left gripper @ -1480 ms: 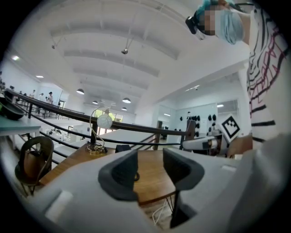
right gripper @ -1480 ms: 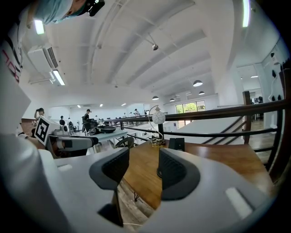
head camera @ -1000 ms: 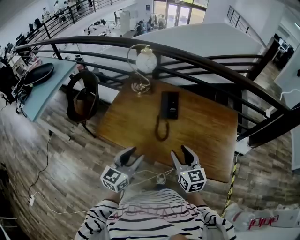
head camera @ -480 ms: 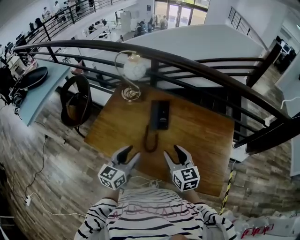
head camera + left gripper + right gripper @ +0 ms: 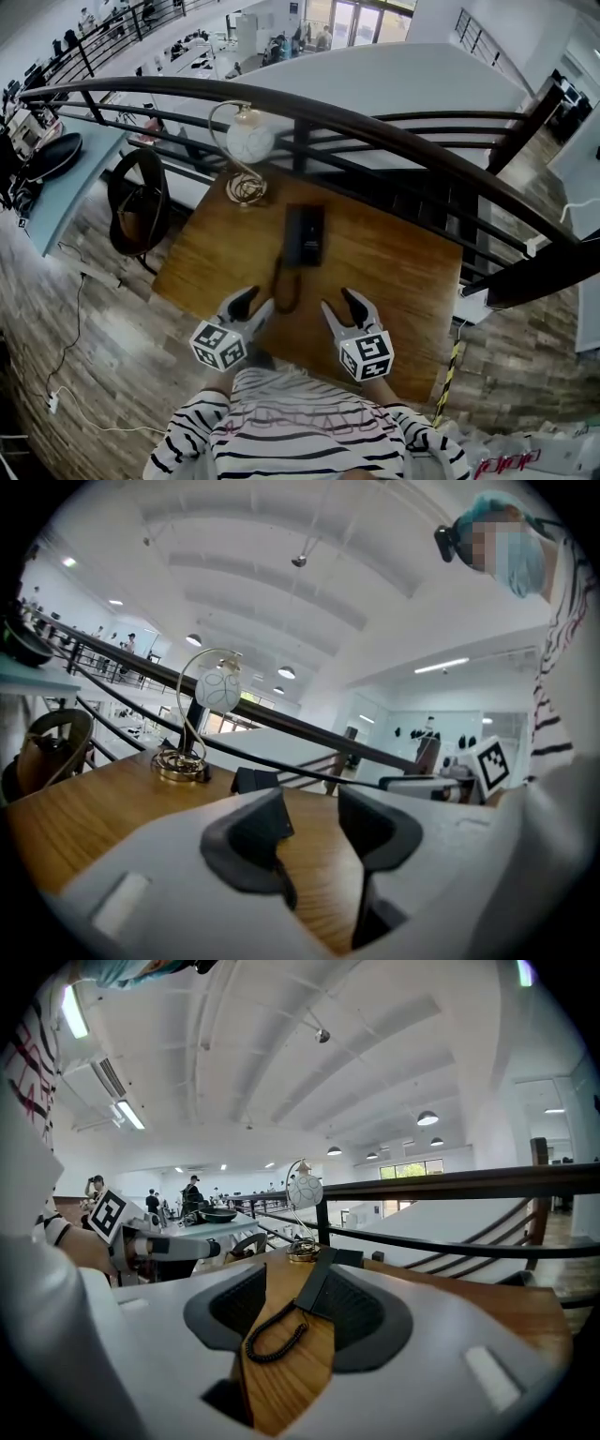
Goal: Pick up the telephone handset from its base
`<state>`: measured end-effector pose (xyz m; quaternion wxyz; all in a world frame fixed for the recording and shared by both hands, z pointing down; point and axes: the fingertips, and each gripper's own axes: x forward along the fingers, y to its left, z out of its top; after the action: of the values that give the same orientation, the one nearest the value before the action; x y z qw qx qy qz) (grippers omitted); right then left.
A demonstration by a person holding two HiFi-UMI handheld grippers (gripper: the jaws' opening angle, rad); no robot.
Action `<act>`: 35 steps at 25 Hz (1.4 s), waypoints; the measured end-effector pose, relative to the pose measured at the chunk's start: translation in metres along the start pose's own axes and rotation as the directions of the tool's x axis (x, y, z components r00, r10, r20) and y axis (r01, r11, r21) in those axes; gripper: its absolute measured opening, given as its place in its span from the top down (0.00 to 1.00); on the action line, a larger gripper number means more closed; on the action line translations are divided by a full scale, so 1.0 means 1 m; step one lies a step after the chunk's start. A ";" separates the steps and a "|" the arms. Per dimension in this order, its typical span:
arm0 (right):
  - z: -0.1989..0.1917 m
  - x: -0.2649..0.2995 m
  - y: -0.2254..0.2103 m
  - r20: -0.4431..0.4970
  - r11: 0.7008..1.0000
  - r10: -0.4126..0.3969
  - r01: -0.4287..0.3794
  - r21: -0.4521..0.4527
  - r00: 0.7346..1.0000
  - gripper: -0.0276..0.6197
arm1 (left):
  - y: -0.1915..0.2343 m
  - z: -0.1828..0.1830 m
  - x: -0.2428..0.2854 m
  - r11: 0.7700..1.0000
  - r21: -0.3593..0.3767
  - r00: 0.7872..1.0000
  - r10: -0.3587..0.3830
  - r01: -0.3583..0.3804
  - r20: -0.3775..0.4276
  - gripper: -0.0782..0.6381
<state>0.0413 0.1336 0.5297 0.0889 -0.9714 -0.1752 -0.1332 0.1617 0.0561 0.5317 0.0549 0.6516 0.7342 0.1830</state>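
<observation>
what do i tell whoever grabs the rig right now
Left gripper: jaws apart, empty, over the near edge of the wooden table.
Right gripper: jaws apart, empty, beside the left one, aimed at the handset.
The handset lies on its base mid-table. The coiled cord trails toward the grippers, and a globe lamp stands behind.
Done: nothing gripped yet.
Left: reach forward, close on the handset, lift it off the base.
</observation>
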 end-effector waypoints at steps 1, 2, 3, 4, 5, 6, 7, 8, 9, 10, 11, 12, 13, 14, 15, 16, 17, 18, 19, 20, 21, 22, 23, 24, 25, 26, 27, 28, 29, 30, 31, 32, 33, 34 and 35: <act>0.000 0.003 -0.003 0.002 1.000 -0.005 0.005 0.003 1.000 0.64 | 0.004 0.000 0.005 1.000 -0.005 1.000 -0.004 0.004 -0.005 0.63; 0.000 0.006 -0.007 0.005 1.000 -0.011 0.011 0.004 1.000 0.64 | 0.008 0.000 0.011 1.000 -0.009 1.000 -0.010 0.010 -0.010 0.63; 0.000 0.010 -0.012 0.007 1.000 -0.020 0.020 0.005 1.000 0.64 | 0.012 0.000 0.018 1.000 -0.013 1.000 -0.018 0.018 -0.015 0.63; 0.000 0.013 -0.017 0.007 1.000 -0.030 0.030 0.007 1.000 0.64 | 0.016 0.001 0.025 0.999 -0.018 0.999 -0.028 0.028 -0.021 0.63; -0.001 0.017 -0.021 0.004 0.999 -0.041 0.041 0.011 0.999 0.64 | 0.019 0.002 0.031 0.999 -0.023 0.999 -0.040 0.039 -0.028 0.63; -0.002 0.021 -0.025 -0.002 0.999 -0.051 0.051 0.016 0.999 0.64 | 0.024 0.003 0.036 0.998 -0.028 0.998 -0.049 0.048 -0.036 0.63; -0.002 0.026 -0.028 -0.008 0.998 -0.059 0.059 0.022 0.998 0.64 | 0.029 0.004 0.040 0.998 -0.030 0.997 -0.055 0.054 -0.044 0.63; -0.002 0.031 -0.030 -0.013 0.998 -0.065 0.065 0.026 0.998 0.64 | 0.036 0.006 0.044 0.998 -0.034 0.997 -0.059 0.057 -0.052 0.63; -0.001 0.038 -0.032 -0.017 0.997 -0.070 0.070 0.029 0.997 0.64 | 0.044 0.008 0.048 0.997 -0.040 0.996 -0.062 0.060 -0.059 0.63; 0.000 0.044 -0.034 -0.021 0.997 -0.075 0.076 0.030 0.997 0.64 | 0.051 0.009 0.052 0.997 -0.047 0.996 -0.067 0.064 -0.065 0.63; 0.000 0.050 -0.036 -0.024 0.996 -0.081 0.082 0.031 0.996 0.64 | 0.058 0.010 0.057 0.996 -0.055 0.995 -0.072 0.068 -0.072 0.63; 0.001 0.056 -0.038 -0.026 0.996 -0.087 0.088 0.034 0.996 0.64 | 0.065 0.010 0.062 0.996 -0.061 0.994 -0.077 0.072 -0.078 0.63; 0.001 0.062 -0.040 -0.028 0.995 -0.092 0.093 0.036 0.995 0.64 | 0.071 0.011 0.066 0.995 -0.066 0.993 -0.081 0.076 -0.085 0.63; 0.000 0.068 -0.041 -0.032 0.994 -0.097 0.098 0.038 0.995 0.64 | 0.077 0.011 0.070 0.994 -0.072 0.992 -0.086 0.080 -0.092 0.63; -0.001 0.073 -0.043 -0.038 0.994 -0.102 0.103 0.037 0.994 0.64 | 0.083 0.011 0.075 0.993 -0.077 0.991 -0.093 0.086 -0.099 0.63; -0.001 0.078 -0.044 -0.043 0.994 -0.106 0.108 0.035 0.993 0.64 | 0.088 0.012 0.080 0.992 -0.083 0.989 -0.102 0.094 -0.105 0.63; -0.002 0.085 -0.046 -0.049 0.993 -0.110 0.112 0.032 0.993 0.64 | 0.093 0.012 0.087 0.991 -0.087 0.987 -0.112 0.103 -0.112 0.63; -0.002 0.091 -0.048 -0.055 0.993 -0.115 0.117 0.028 0.992 0.64 | 0.098 0.013 0.094 0.990 -0.089 0.985 -0.122 0.111 -0.120 0.63; -0.003 0.098 -0.051 -0.062 0.992 -0.120 0.122 0.025 0.991 0.64 | 0.103 0.013 0.101 0.989 -0.090 0.983 -0.131 0.120 -0.129 0.63; -0.005 0.104 -0.055 -0.069 0.991 -0.127 0.129 0.021 0.990 0.64 | 0.107 0.013 0.109 0.988 -0.091 0.981 -0.139 0.128 -0.135 0.63; -0.006 0.108 -0.059 -0.076 0.991 -0.134 0.135 0.019 0.988 0.64 | 0.110 0.013 0.117 0.987 -0.094 0.979 -0.146 0.134 -0.139 0.63; -0.008 0.113 -0.063 -0.082 0.990 -0.140 0.142 0.018 0.987 0.65 | 0.113 0.012 0.125 0.985 -0.098 0.978 -0.152 0.139 -0.141 0.63; -0.010 0.118 -0.067 -0.090 0.989 -0.146 0.148 0.018 0.985 0.65 | 0.116 0.011 0.133 0.984 -0.104 0.977 -0.158 0.144 -0.144 0.63; -0.012 0.122 -0.071 -0.099 0.988 -0.151 0.154 0.017 0.984 0.65 | 0.119 0.011 0.140 0.983 -0.110 0.975 -0.165 0.149 -0.149 0.63; -0.014 0.127 -0.075 -0.108 0.987 -0.157 0.160 0.016 0.982 0.65 | 0.122 0.009 0.147 0.981 -0.115 0.973 -0.171 0.154 -0.154 0.63; -0.016 0.133 -0.079 -0.118 0.986 -0.162 0.165 0.013 0.980 0.65 | 0.126 0.008 0.154 0.981 -0.119 0.971 -0.174 0.156 -0.161 0.63; -0.019 0.138 -0.082 -0.127 0.985 -0.167 0.170 0.011 0.978 0.65 | 0.131 0.005 0.161 0.980 -0.121 0.970 -0.176 0.157 -0.169 0.63; -0.022 0.144 -0.085 -0.136 0.985 -0.170 0.172 0.009 0.976 0.65 | 0.136 0.002 0.167 0.980 -0.125 0.968 -0.176 0.155 -0.178 0.63; -0.025 0.149 -0.087 -0.145 0.985 -0.171 0.174 0.006 0.975 0.65 | 0.141 -0.001 0.172 0.980 -0.131 0.967 -0.175 0.152 -0.187 0.63; -0.029 0.154 -0.089 -0.156 0.985 -0.171 0.174 0.003 0.973 0.65 | 0.145 -0.005 0.177 0.979 -0.138 0.965 -0.174 0.149 -0.195 0.63; -0.033 0.159 -0.091 -0.166 0.985 -0.171 0.173 -0.002 0.971 0.65 | 0.148 -0.008 0.182 0.979 -0.145 0.964 -0.174 0.147 -0.203 0.63; -0.036 0.164 -0.091 -0.175 0.985 -0.170 0.171 -0.006 0.970 0.65 | 0.152 -0.011 0.186 0.978 -0.152 0.962 -0.175 0.145 -0.209 0.63; -0.040 0.169 -0.091 -0.183 0.986 -0.167 0.168 -0.008 0.969 0.65 | 0.155 -0.013 0.189 0.977 -0.158 0.960 -0.176 0.144 -0.216 0.63; -0.044 0.174 -0.091 -0.192 0.986 -0.162 0.164 -0.006 0.968 0.65 | 0.159 -0.016 0.191 0.976 -0.163 0.958 -0.178 0.143 -0.225 0.63; -0.050 0.179 -0.090 -0.201 0.987 -0.158 0.160 -0.005 0.967 0.65 | 0.163 -0.020 0.194 0.975 -0.167 0.955 -0.181 0.143 -0.237 0.63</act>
<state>0.1590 0.2629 0.6402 0.1005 -0.9354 -0.2434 -0.2362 0.2796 0.2557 0.6357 0.0247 0.5547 0.7706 0.3127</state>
